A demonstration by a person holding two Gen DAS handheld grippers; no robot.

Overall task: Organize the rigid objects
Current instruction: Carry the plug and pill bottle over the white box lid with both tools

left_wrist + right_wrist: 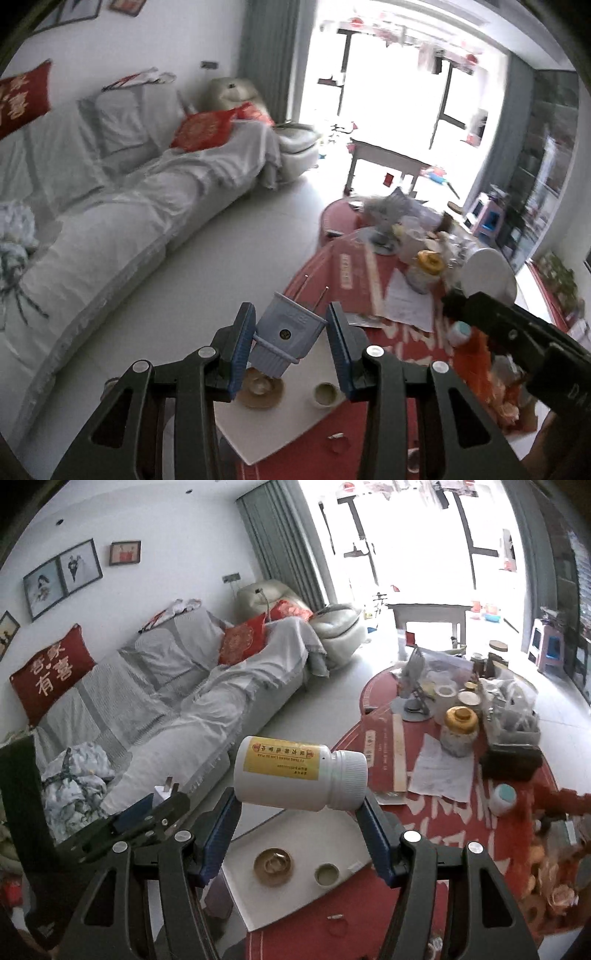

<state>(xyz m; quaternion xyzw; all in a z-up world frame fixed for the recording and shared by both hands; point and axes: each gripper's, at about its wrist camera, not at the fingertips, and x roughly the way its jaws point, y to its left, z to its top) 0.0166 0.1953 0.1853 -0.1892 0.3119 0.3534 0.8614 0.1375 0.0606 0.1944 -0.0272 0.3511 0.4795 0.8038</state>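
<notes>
My left gripper is shut on a grey two-pin plug, prongs pointing away, held above the white tray. My right gripper is shut on a white pill bottle with a yellow label, held sideways with its cap to the right, above the same tray. In the right wrist view the left gripper shows at the lower left with the plug's prongs sticking up. In the left wrist view the right gripper's body shows at the right.
The tray holds a brown dish and a small green cup. The red table carries a gold-lidded jar, papers, a black case, bags and a small round white container. A covered sofa stands at left.
</notes>
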